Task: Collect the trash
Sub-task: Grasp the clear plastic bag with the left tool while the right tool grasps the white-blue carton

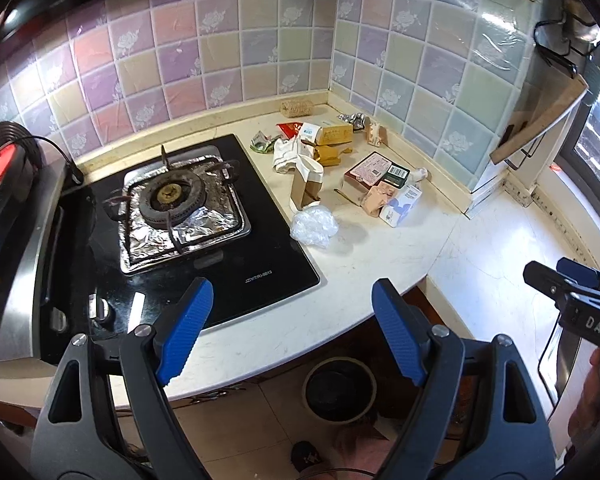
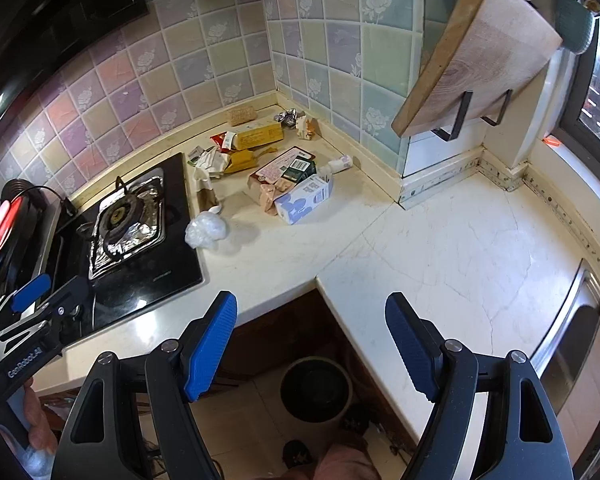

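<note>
A heap of trash lies in the counter's back corner: a crumpled clear plastic bag, a blue-and-white carton, a flat pink box, a yellow box, brown paper, white wrappers and foil. A round dark trash bin stands on the floor under the counter corner. My left gripper hangs open over the counter's front edge, holding nothing. My right gripper is open and empty above the bin.
A black gas hob with a foil-lined burner sits left of the trash. A wooden cutting board hangs on the right wall. A steel sink rim is at far right. A person's shoes show on the floor.
</note>
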